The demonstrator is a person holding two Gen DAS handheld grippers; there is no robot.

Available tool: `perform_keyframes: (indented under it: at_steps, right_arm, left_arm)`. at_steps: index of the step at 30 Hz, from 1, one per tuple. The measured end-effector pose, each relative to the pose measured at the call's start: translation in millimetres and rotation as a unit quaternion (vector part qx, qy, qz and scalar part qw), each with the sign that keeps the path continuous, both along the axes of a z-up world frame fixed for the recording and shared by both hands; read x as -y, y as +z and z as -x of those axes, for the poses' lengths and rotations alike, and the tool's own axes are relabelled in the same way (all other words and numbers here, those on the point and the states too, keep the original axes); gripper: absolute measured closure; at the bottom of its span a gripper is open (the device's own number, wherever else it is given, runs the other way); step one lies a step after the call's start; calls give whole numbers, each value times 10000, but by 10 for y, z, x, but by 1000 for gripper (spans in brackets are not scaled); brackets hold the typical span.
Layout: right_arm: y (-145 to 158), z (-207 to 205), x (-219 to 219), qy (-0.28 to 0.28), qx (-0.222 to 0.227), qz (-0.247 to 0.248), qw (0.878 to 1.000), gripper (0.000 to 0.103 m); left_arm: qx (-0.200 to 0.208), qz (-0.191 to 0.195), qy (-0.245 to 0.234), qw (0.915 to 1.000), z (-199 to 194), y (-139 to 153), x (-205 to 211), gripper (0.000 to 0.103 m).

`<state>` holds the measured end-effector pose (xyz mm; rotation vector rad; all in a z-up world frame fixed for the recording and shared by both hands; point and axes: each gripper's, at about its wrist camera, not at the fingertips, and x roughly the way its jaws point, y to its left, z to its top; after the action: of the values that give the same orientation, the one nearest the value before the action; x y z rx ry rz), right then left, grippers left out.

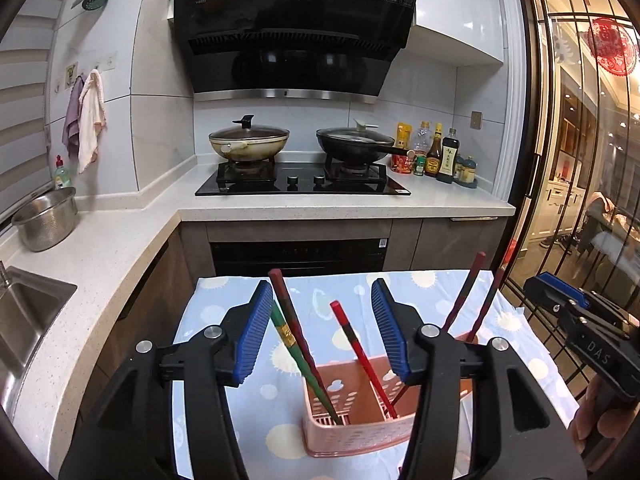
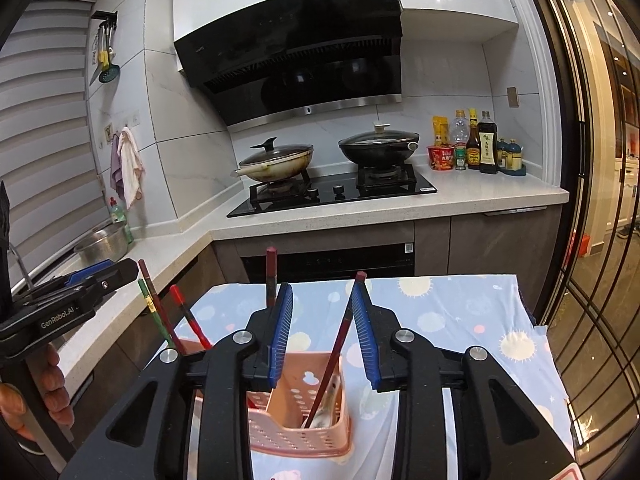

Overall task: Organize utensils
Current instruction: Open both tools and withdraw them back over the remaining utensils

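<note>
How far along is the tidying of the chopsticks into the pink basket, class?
Done: several chopsticks already stand in the pink basket on the patterned cloth. In hand: nothing; the left gripper and right gripper both stand open above the basket, chopsticks rising between their pads without being pinched. Left: no loose utensils show on the cloth, so it looks nearly finished.

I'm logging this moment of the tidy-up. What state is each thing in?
Left gripper: open, pads touching nothing.
Right gripper: open; a dark red chopstick stands between the pads, not pinched.
Pink basket: upright on the table, chopsticks leaning inside.
Green chopstick: leaning in the basket.
Cream wok: lid on.
Black wok: lid on.
</note>
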<state>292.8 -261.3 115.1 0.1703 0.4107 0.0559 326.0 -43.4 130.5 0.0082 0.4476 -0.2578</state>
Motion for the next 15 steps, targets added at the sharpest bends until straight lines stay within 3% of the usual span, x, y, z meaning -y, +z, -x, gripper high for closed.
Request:
perform_keyframes:
  at_steps: [5,15]
  right_arm:
    - [-66,139,37,2,-57,-60,10000,72]
    - [-296,540,30,23,-285,-29,9996,72]
  left_arm:
    - [-85,-59,-1,9999,119,-102,-31,47]
    - [-274,-146,7,9995,424,-355,-80,47]
